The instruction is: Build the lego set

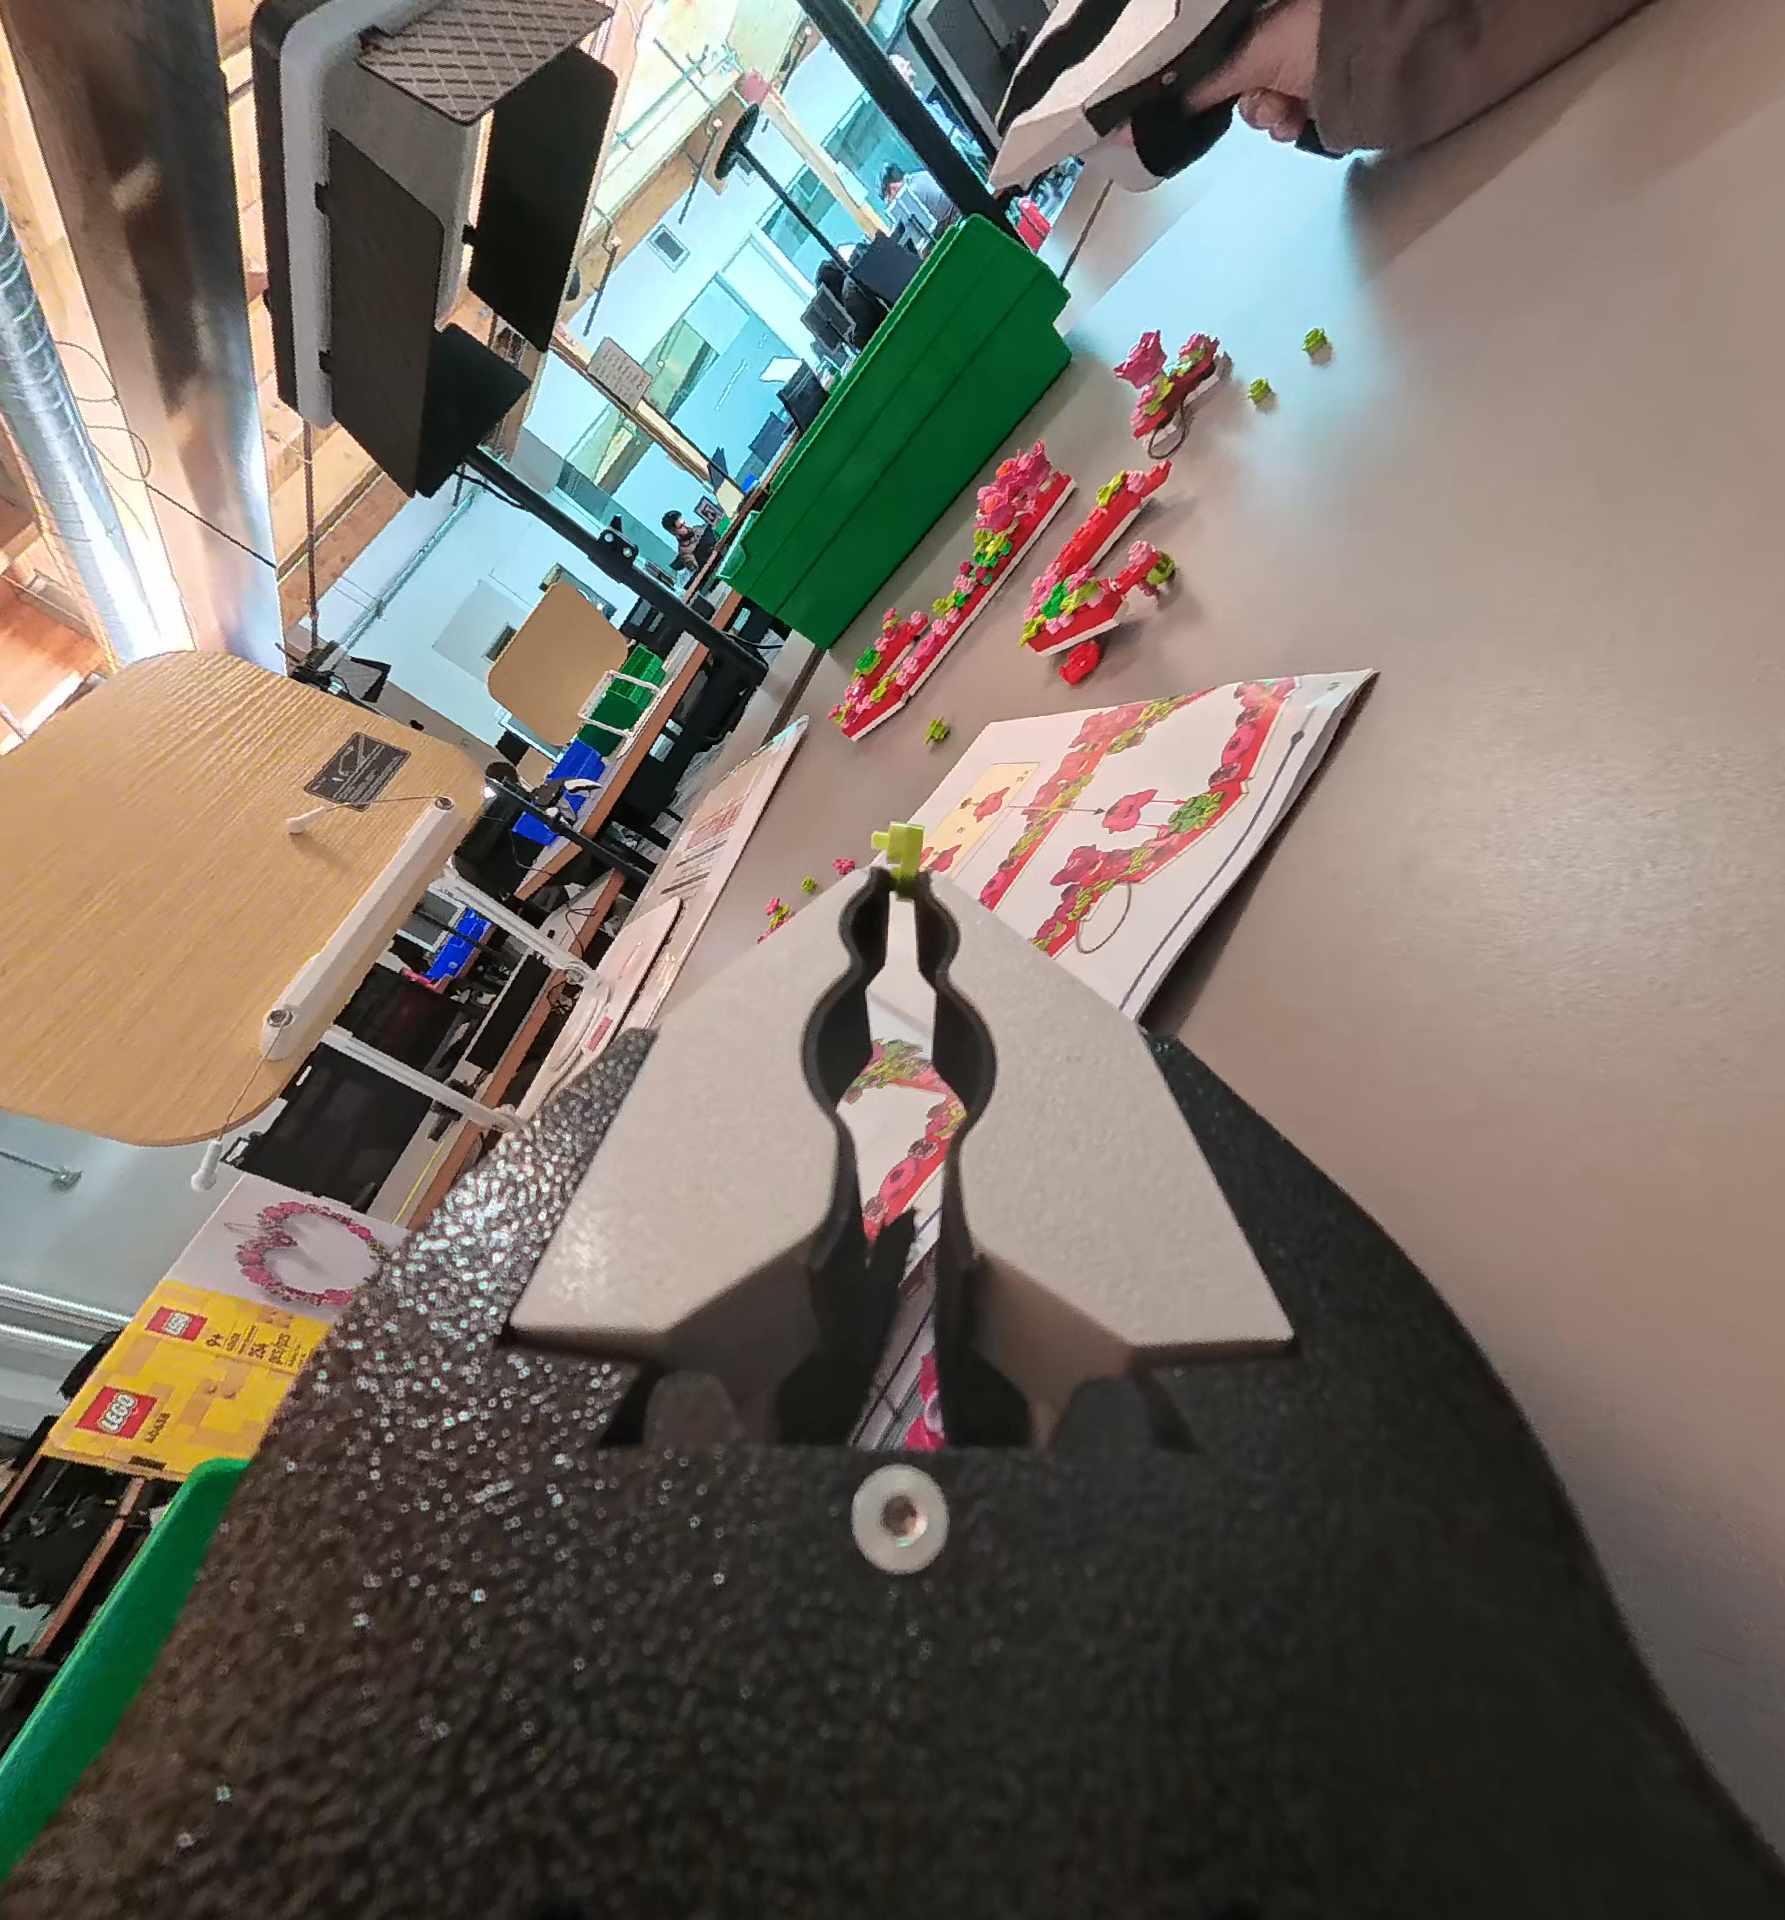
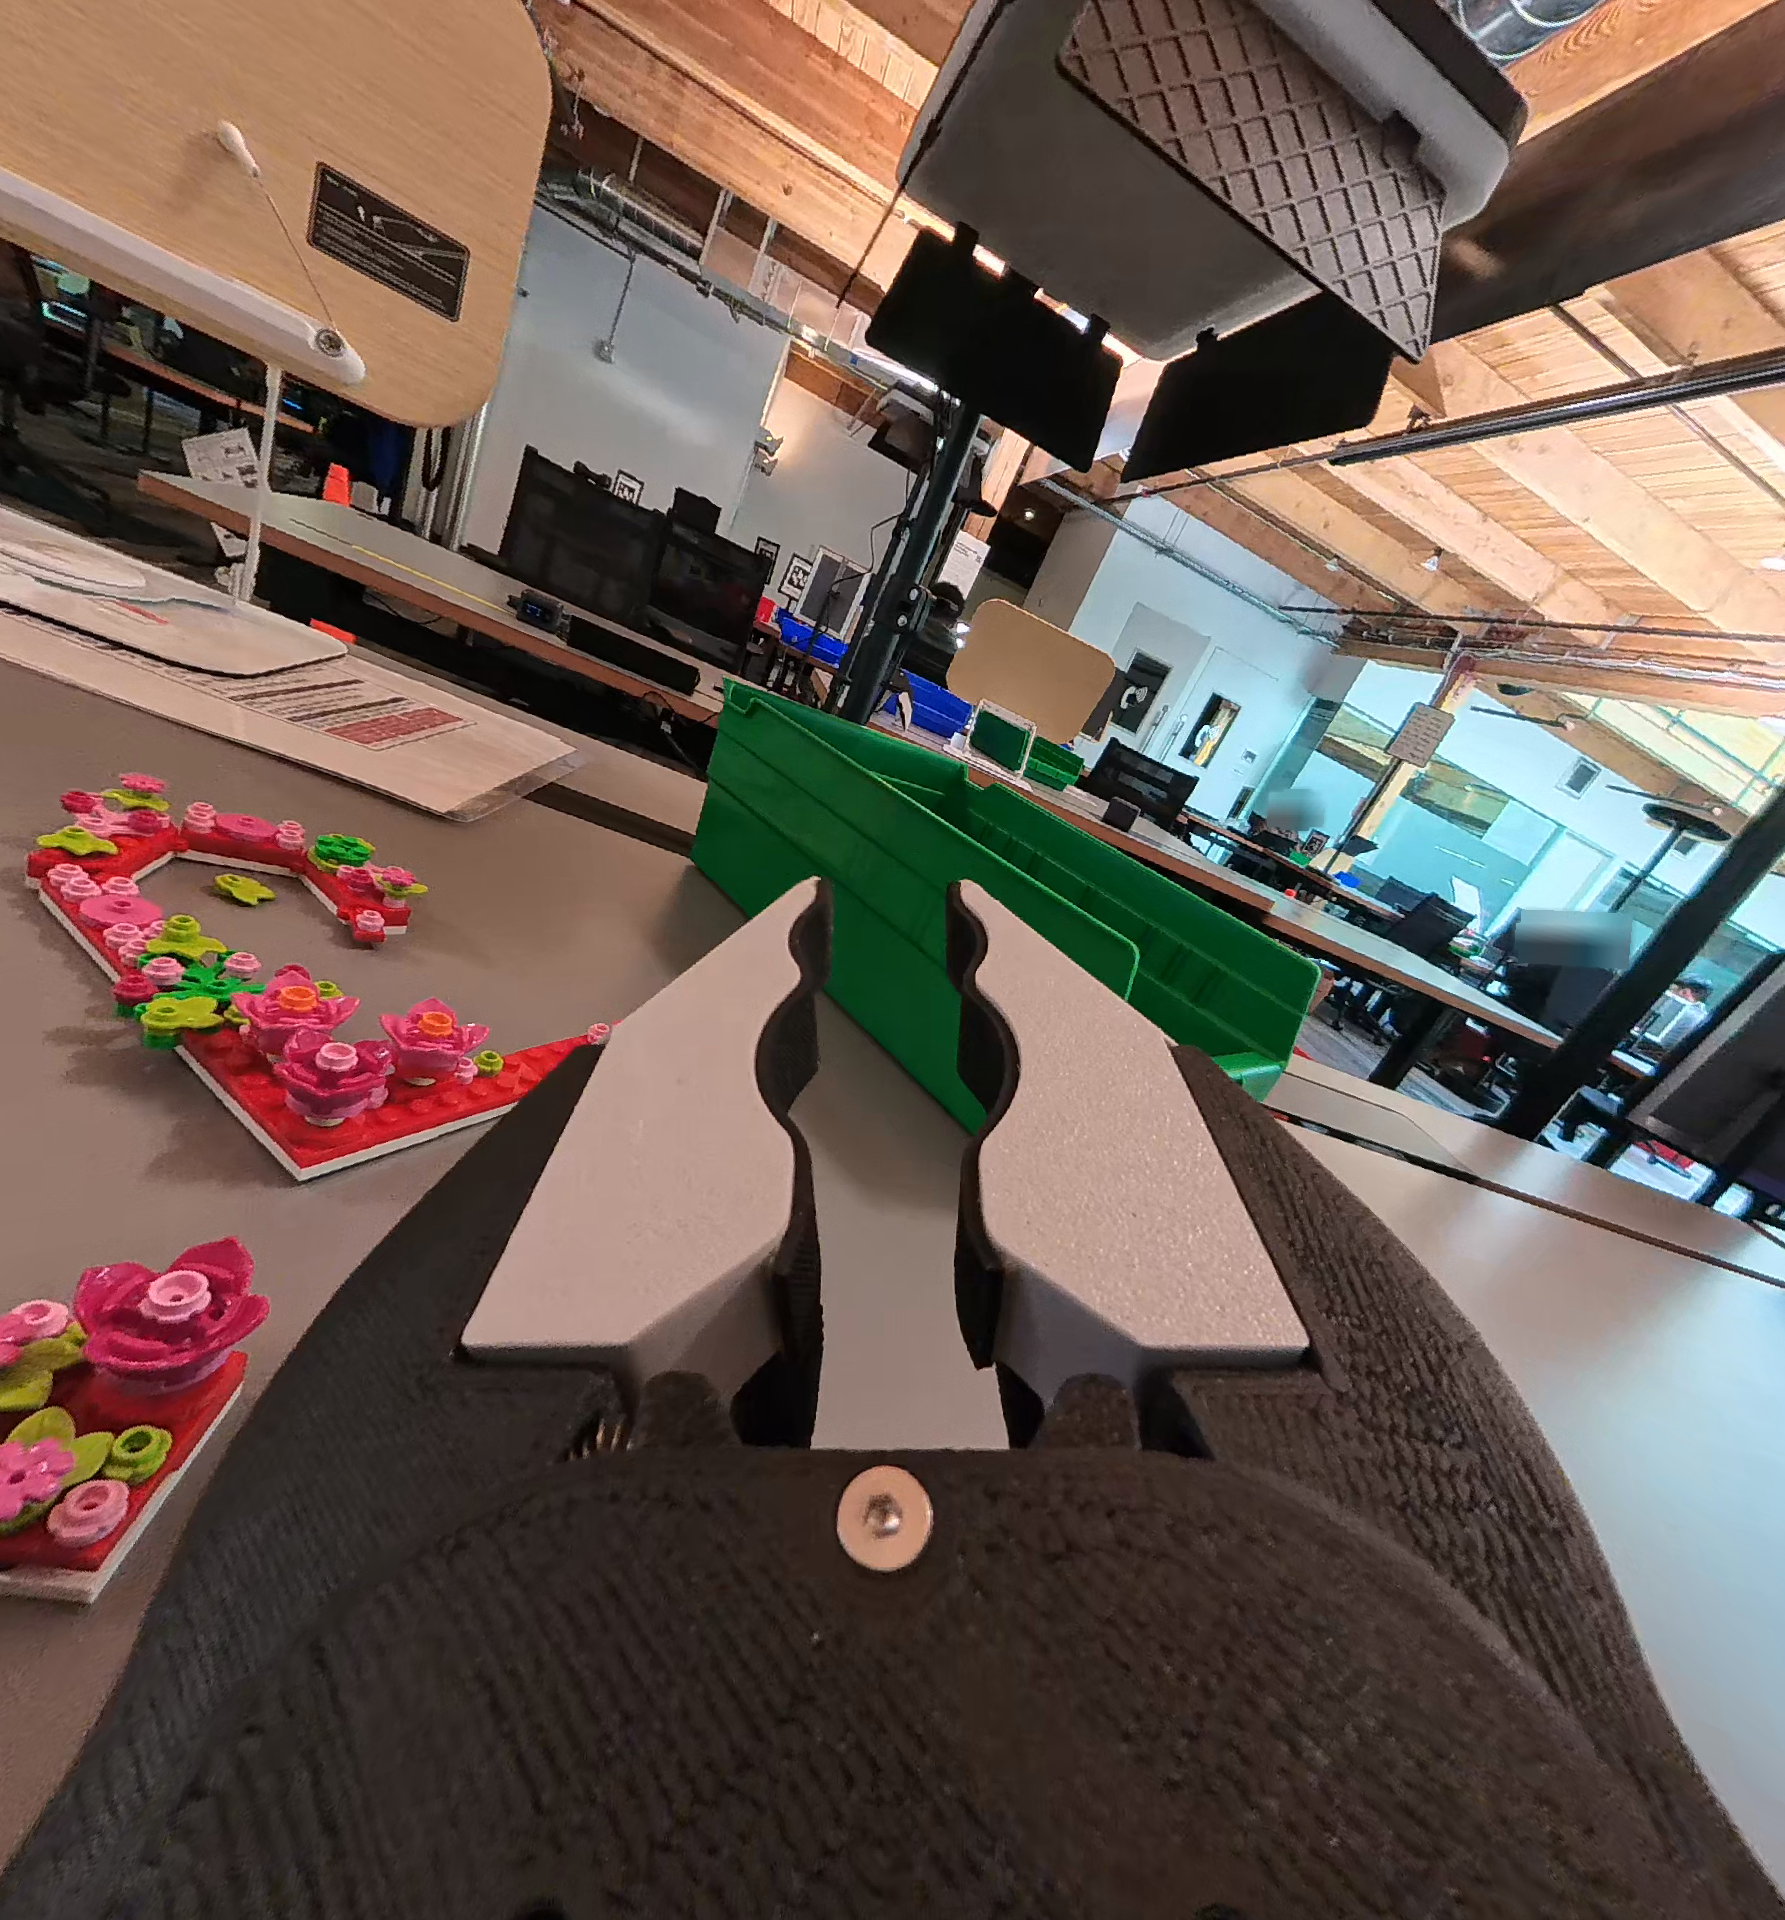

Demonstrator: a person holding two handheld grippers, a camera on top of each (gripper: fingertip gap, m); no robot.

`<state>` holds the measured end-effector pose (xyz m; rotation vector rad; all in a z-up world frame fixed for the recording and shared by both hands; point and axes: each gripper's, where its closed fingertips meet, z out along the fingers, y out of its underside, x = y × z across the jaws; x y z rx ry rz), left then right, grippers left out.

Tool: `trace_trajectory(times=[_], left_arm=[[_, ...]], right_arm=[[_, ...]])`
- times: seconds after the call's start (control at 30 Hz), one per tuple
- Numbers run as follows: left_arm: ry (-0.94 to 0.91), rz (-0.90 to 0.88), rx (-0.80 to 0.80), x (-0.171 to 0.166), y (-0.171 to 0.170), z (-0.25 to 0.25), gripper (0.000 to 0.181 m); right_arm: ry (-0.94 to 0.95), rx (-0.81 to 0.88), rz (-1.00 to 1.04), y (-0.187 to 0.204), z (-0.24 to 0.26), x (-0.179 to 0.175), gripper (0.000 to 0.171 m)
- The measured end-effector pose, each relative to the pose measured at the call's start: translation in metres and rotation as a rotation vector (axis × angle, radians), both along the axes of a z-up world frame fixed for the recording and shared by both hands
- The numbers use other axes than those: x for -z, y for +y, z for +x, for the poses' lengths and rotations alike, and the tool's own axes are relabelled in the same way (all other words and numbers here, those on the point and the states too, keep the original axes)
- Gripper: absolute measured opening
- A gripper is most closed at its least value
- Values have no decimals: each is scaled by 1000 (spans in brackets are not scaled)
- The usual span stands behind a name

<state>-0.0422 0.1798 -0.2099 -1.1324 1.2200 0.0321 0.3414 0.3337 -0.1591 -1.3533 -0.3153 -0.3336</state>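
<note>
Left gripper (image 1: 901,878) closed almost fully, pinching a small lime-green lego piece (image 1: 898,847) at the very tips of its fingers, raised above the grey table (image 1: 1490,935); open instruction booklet (image 1: 1158,821) lying just beyond and below the held piece, near the middle of the table; two long red flowered sections (image 1: 955,597) (image 1: 1101,566) lying further on, between the booklet and the green bin (image 1: 898,416); a smaller flowered cluster (image 1: 1174,379) and loose lime pieces (image 1: 1314,341) well apart toward the far end of the table.

Right gripper (image 2: 886,899) held with jaws apart and nothing between them, pointed at the green bin (image 2: 867,831) standing by the far edge of the table (image 2: 555,935); inside of the bin hidden by its wall, contents not possible to tell; angled red section with pink flowers (image 2: 244,966) lying left of this gripper; small flowered section (image 2: 88,1413) lying close beside its left flank; yellow lego box (image 1: 192,1371) seen at the table's edge in the left wrist view.
</note>
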Motion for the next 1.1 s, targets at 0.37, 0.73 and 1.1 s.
trace_trajectory(times=[0.37,0.73,1.1], left_arm=[[68,62,20,4,-7,7,3],[80,69,28,5,-9,8,3],[107,57,176,12,-31,21,2]], right_arm=[[46,-11,-15,-1,0,1,15],[29,-22,-22,0,-4,3,13],[16,-25,-23,0,-5,4,11]])
